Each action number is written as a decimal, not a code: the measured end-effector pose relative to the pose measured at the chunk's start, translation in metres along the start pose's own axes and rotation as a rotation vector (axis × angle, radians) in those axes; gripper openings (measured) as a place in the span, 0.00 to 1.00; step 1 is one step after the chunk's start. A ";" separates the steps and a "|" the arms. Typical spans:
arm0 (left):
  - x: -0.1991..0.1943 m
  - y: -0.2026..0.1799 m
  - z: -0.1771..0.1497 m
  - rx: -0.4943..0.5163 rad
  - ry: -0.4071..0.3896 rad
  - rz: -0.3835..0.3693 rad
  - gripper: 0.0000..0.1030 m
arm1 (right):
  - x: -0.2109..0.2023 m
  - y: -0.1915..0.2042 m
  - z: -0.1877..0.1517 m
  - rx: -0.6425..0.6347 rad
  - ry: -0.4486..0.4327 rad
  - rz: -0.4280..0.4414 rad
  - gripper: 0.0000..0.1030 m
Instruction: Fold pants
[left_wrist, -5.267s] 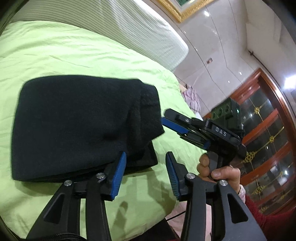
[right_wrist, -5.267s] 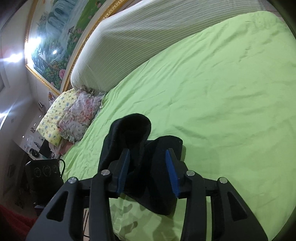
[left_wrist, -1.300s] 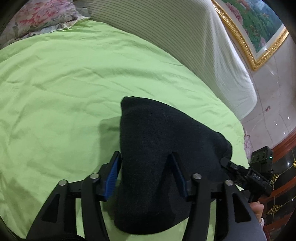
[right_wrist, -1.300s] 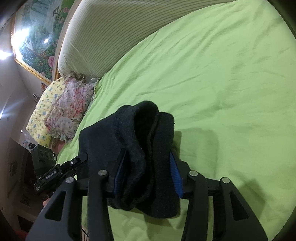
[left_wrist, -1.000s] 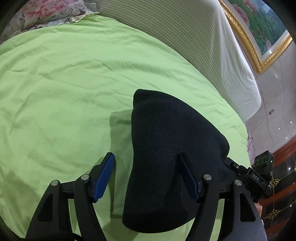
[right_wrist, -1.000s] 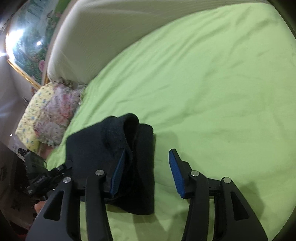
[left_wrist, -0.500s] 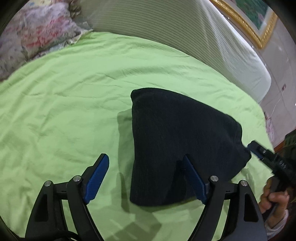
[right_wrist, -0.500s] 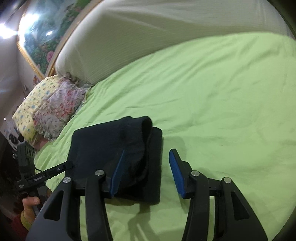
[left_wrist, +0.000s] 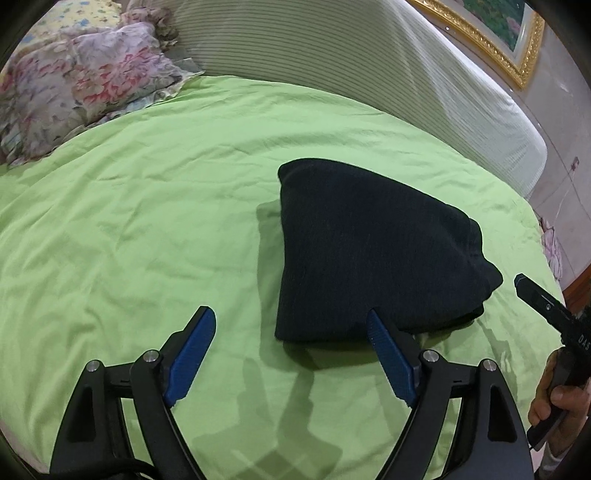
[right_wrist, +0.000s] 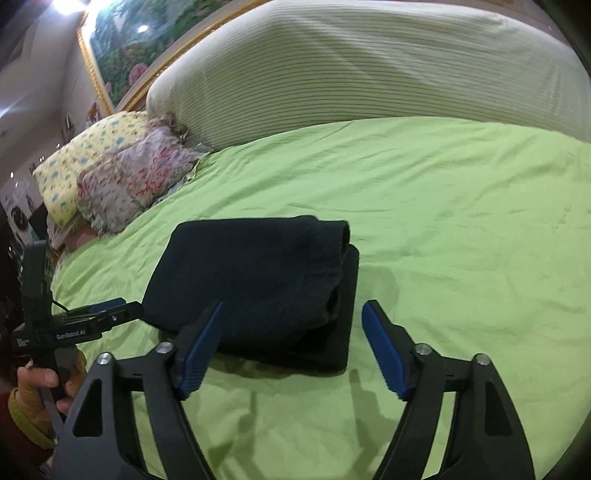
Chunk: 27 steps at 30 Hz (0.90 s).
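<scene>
The pants (left_wrist: 373, 254), dark and thick, lie as a compact folded bundle on the green bed sheet (left_wrist: 155, 206), a little toward the near edge of the bed, with their stacked layers showing at one end in the right wrist view (right_wrist: 258, 280). The bundle rests on its own, with nothing pressing on it, which suggests the folding is finished or all but finished. The left claw (left_wrist: 291, 354) stands released just short of the bundle's near edge: its jaws have just been opening, one blue pad overlaps the cloth only in the picture, and nothing sits between the pads but bare sheet. The right claw (right_wrist: 291, 347) is likewise released, its jaws having just sprung wider, and it hangs over the bundle's layered end with one pad in front of the fabric and the other over the sheet; no cloth is pinched. Each claw shows in the other's view, gripped by a hand (left_wrist: 557, 402), flanking the bundle on either side. Beyond lie flowered pillows (left_wrist: 81, 77) and the ribbed pale headboard (right_wrist: 369, 74), well apart from the work.
</scene>
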<state>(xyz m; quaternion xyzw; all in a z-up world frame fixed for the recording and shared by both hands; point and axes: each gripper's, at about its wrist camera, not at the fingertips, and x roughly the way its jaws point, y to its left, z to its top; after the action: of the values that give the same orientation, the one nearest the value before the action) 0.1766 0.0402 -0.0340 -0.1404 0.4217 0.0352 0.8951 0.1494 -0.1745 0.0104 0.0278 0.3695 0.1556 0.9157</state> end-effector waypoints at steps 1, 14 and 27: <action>-0.002 0.001 -0.004 -0.004 -0.007 0.000 0.82 | -0.002 0.002 -0.004 -0.006 -0.008 0.001 0.77; -0.026 0.002 -0.035 0.005 -0.077 0.092 0.85 | -0.018 0.016 -0.037 -0.037 -0.022 -0.026 0.84; -0.033 -0.032 -0.050 0.180 -0.160 0.168 0.87 | -0.020 0.020 -0.055 -0.060 -0.033 -0.030 0.89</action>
<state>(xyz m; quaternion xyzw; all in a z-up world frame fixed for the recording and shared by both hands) 0.1235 -0.0023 -0.0318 -0.0204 0.3605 0.0831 0.9288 0.0933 -0.1650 -0.0128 -0.0028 0.3500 0.1526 0.9242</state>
